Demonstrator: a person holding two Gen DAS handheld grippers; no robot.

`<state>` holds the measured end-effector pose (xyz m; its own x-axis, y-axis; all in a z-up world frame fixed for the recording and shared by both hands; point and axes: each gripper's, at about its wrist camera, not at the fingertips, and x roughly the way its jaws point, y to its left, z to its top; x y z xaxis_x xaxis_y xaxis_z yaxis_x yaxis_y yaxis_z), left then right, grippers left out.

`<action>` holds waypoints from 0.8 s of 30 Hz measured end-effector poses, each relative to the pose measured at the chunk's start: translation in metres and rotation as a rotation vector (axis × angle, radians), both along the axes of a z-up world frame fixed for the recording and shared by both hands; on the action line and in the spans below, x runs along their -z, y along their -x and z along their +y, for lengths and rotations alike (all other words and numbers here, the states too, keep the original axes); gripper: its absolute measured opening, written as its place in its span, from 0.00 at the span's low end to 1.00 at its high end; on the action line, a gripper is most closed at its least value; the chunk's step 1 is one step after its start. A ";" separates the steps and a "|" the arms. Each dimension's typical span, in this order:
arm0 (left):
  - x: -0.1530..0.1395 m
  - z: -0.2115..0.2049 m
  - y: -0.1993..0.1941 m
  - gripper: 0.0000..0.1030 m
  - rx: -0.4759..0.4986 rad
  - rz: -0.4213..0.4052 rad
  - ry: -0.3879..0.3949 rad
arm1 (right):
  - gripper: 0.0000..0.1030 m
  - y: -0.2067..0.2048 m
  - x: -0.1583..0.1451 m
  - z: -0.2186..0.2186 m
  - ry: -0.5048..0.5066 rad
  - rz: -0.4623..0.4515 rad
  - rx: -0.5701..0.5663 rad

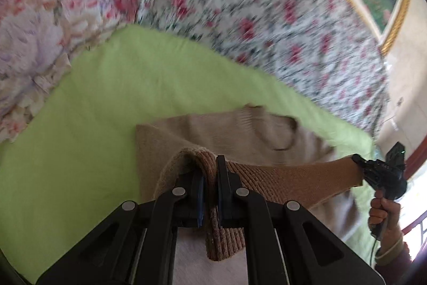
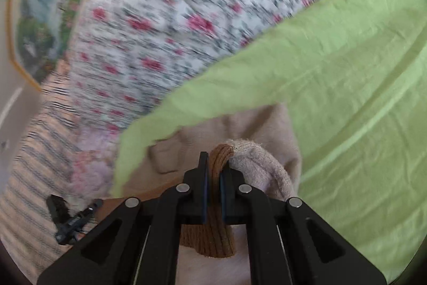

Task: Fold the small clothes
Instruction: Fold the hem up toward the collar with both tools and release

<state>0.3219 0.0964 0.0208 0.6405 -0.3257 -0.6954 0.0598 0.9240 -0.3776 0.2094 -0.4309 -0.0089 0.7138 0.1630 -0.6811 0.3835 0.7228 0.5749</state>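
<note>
Both the left gripper (image 1: 210, 172) and right gripper (image 2: 213, 170) have jaws clamped on the beige sweater's (image 1: 240, 130) ribbed hem

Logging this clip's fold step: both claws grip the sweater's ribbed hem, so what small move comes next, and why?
Probably carry the hem forward toward the neckline. The left claw and right claw each pinch the brown ribbed hem of the beige sweater, lifted above the green sheet.

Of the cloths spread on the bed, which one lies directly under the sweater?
The plain lime-green cloth. The beige sweater lies on it, while the rose-patterned sheet begins only beyond the green cloth's far edge.
</note>
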 end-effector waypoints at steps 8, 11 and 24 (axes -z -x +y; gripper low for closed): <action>0.043 0.006 -0.006 0.24 0.004 0.119 -0.001 | 0.25 0.007 0.025 -0.001 0.004 0.064 0.039; 0.035 -0.004 0.030 0.36 0.026 0.113 0.024 | 0.28 0.035 -0.003 0.023 0.129 0.000 0.017; 0.045 -0.096 0.000 0.47 0.253 0.120 -0.163 | 0.28 -0.033 0.031 0.113 0.351 0.204 -0.397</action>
<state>0.3221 0.0001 -0.0240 0.4636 -0.3419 -0.8174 0.2593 0.9345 -0.2438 0.2421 -0.3176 -0.0402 0.4923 0.1305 -0.8606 0.1215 0.9687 0.2164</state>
